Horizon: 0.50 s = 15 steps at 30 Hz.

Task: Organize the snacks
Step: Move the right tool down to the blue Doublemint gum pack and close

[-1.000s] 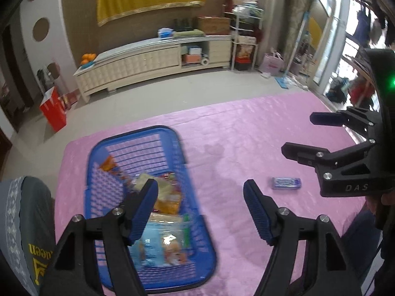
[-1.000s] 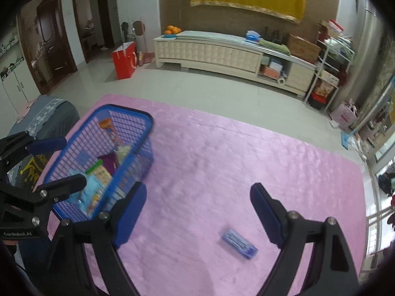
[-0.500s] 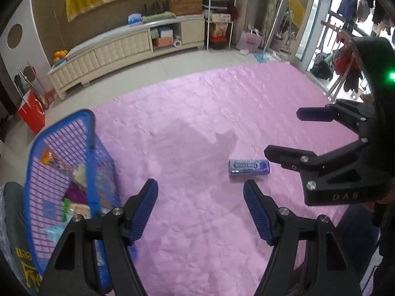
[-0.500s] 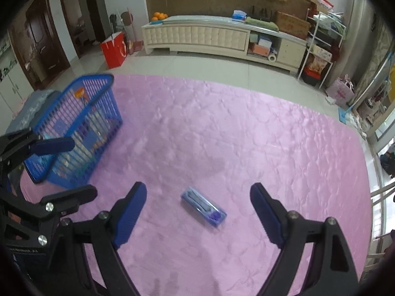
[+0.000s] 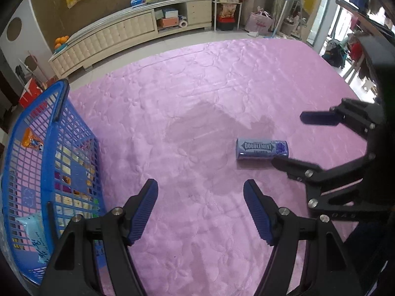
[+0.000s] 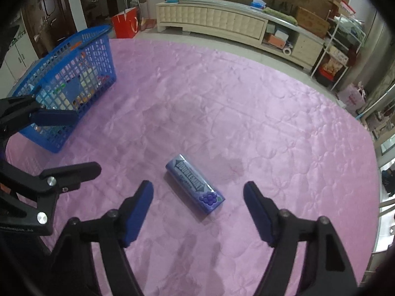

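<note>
Pink quilted cloth [image 5: 197, 103] bears gum pack [image 6: 195, 183], blue basket [image 5: 14, 133].

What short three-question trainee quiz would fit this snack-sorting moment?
1. True or false: the purple rectangular Doublemint gum pack lies inside the blue plastic mesh basket.
2. Which gripper has the pack lined up between its fingers? A) left gripper B) right gripper
3. Fill in: the pack rests on the ___ quilted cloth.

Key
1. False; it lies on the cloth, apart from the basket.
2. B; its jaws, which have just been closing, are still open and off the pack.
3. Pink.
</note>
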Each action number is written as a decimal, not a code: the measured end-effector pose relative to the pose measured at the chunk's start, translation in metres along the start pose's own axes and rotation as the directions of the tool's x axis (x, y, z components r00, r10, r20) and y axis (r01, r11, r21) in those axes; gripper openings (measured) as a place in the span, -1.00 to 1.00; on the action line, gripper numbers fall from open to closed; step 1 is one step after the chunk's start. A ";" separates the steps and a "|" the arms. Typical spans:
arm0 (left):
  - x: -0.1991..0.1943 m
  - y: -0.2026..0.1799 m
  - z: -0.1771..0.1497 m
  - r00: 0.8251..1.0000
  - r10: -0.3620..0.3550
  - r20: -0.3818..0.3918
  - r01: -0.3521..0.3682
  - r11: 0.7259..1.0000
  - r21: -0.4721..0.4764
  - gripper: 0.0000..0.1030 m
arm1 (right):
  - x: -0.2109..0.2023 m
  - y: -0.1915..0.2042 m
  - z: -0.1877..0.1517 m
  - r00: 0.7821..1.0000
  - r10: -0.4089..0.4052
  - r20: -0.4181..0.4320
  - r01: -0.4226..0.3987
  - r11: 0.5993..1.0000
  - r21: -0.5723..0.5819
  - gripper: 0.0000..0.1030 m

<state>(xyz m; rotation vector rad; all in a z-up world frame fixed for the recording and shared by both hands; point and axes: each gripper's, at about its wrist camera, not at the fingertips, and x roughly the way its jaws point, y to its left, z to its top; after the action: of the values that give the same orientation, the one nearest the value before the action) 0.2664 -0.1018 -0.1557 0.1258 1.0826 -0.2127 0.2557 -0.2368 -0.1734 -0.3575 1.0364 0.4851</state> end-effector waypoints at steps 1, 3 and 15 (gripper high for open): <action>0.001 0.000 0.000 1.000 -0.004 0.002 0.004 1.000 0.001 0.35 | 0.003 0.001 -0.001 1.000 -0.003 0.002 0.003 1.000 -0.006 0.51; 0.004 -0.002 0.001 1.000 0.007 0.002 -0.007 1.000 0.018 0.35 | 0.009 0.003 0.000 1.000 -0.024 0.000 0.024 0.999 -0.033 0.51; 0.020 0.004 -0.001 0.995 0.099 -0.022 -0.097 0.992 0.080 0.35 | 0.038 0.007 0.001 0.999 0.008 -0.048 -0.011 0.997 -0.072 -0.05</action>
<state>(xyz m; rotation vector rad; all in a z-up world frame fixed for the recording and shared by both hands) 0.2755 -0.0996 -0.1743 0.2527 1.0917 -0.1662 0.2686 -0.2226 -0.2072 -0.4306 1.0692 0.5258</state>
